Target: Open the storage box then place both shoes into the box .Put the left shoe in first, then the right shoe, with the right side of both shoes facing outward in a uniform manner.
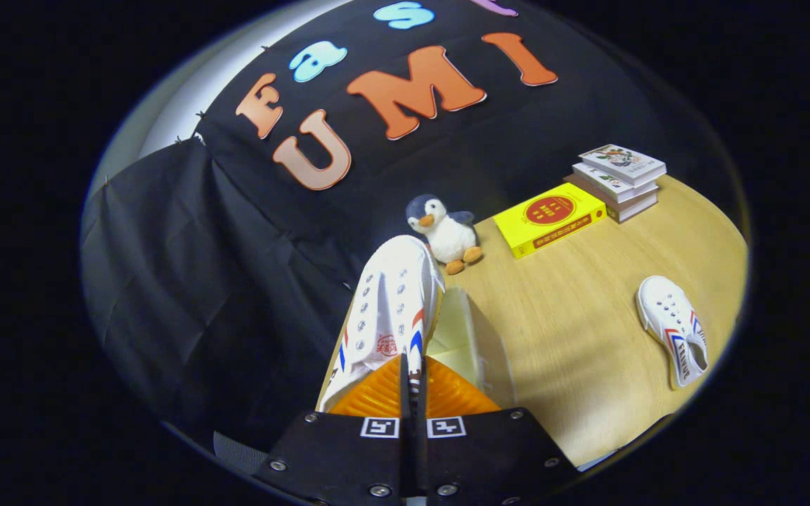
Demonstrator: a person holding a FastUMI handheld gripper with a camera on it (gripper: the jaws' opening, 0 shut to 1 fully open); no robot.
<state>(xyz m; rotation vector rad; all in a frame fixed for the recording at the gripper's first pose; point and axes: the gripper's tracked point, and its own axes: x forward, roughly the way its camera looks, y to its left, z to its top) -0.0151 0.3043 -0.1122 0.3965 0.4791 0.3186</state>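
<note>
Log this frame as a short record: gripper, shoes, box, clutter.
gripper: gripper shut on held shoe
held shoe: white held shoe, raised, extending ahead of the fingers
box: pale box just beside held shoe; lid state unclear
other shoe: other shoe lying on table
clutter: penguin, yellow book, book stack

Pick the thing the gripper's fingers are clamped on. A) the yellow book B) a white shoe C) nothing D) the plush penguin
B: the gripper is shut on the white shoe, held up ahead of the fingers, while the second shoe lies on the table.
</note>
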